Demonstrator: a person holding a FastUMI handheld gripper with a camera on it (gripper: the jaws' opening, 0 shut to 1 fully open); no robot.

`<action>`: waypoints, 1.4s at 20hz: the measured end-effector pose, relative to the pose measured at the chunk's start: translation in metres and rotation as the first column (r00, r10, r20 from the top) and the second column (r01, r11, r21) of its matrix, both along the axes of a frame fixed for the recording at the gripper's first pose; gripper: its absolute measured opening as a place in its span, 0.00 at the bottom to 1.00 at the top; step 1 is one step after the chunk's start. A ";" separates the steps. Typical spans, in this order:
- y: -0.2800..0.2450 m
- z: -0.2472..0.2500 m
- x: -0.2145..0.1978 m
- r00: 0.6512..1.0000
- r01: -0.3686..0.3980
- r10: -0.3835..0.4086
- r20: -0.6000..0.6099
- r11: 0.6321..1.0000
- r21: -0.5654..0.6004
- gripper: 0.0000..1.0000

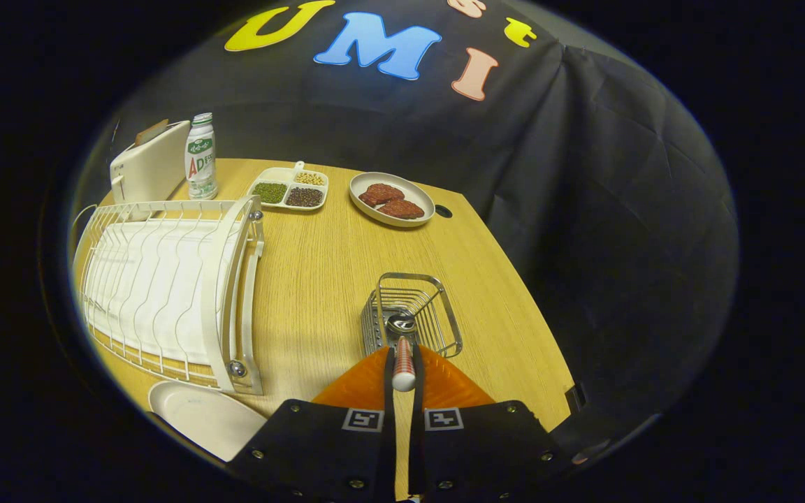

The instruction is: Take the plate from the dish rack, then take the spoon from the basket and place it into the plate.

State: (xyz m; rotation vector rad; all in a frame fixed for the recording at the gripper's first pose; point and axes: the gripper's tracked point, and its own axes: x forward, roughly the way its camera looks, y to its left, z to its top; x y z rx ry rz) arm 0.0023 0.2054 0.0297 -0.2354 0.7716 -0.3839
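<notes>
**A:** how far in? the round white plate (200, 416) is already out of the white wire dish rack (165, 293) — on the wooden table (318, 279) beside it.

**B:** yep, halfway. The orange-fingered gripper (403, 370) is pinched nearly closed on the red-and-white-handled metal spoon (402, 349), bowl down in the small steel wire basket (413, 314) — lifting and plating it are left.

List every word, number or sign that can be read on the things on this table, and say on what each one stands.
Bottle: a printed label, too blurred to read with certainty.
White appliance: small marks, too small to read.
Gripper, shut on the spoon above the basket: two square coded markers, no words.
No other text can be made out.
</notes>
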 end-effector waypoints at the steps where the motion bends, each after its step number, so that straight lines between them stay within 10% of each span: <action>1: 0.000 0.003 -0.001 1.000 0.000 0.000 0.003 1.000 -0.002 0.07; 12: 0.011 0.044 -0.040 0.995 -0.061 0.065 0.073 0.997 -0.055 0.07; 28: 0.125 0.064 -0.139 0.893 -0.427 0.438 0.107 0.898 -0.107 0.07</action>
